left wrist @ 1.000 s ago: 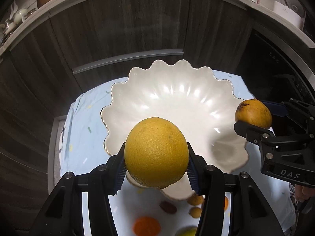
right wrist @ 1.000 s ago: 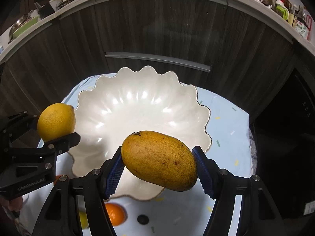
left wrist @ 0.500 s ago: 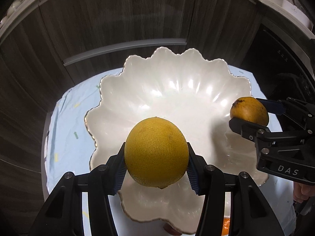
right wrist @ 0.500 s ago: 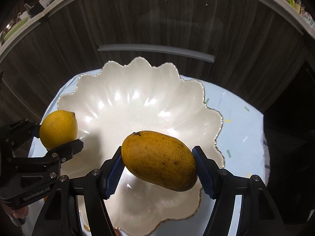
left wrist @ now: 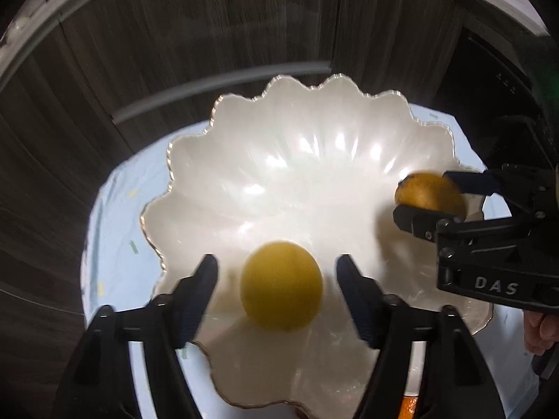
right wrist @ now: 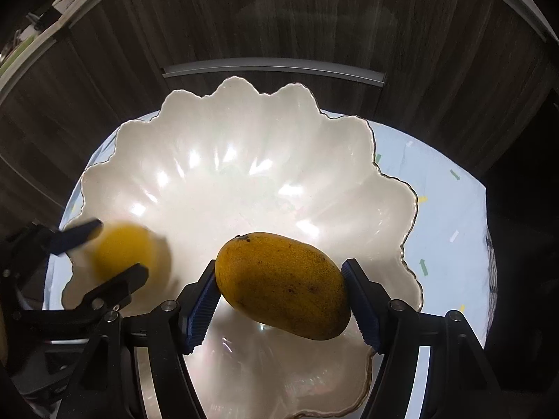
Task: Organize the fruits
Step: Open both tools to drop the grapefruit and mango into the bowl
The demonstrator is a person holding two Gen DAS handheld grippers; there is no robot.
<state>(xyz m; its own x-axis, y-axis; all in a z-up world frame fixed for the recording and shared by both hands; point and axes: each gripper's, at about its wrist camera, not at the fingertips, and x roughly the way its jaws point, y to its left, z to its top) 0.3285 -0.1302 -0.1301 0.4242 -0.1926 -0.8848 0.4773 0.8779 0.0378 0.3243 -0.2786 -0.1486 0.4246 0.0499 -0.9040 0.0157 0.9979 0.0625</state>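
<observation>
Lemon (left wrist: 281,285) sits loose between the wide-apart fingers of the left gripper (left wrist: 276,284), over the scalloped white bowl (left wrist: 297,174). Right gripper (right wrist: 281,295) is clenched on the mango (right wrist: 283,284), hovering above the bowl. Mango looks heavy, smooth and probably bruisable, so grab its midsection gently.

bowl (right wrist: 244,160): glossy white glazed ceramic, fluted, thin gilt edge on the scalloped rim
mango (right wrist: 283,284): matt orange-yellow skin, finely speckled, a few dark spots
lemon (left wrist: 281,286): matt yellow peel, blurred, texture not readable
left gripper (left wrist: 276,279): matt black plastic arms, ribbed blue pads, small metal screws
right gripper (right wrist: 281,300): matt black plastic, ribbed blue rubbery pads, shiny screw heads
cloth (right wrist: 450,209): pale blue fabric, matt, small coloured flecks
cabinet (right wrist: 279,17): dark wood grain, dull sheen, matt grey handle bar
</observation>
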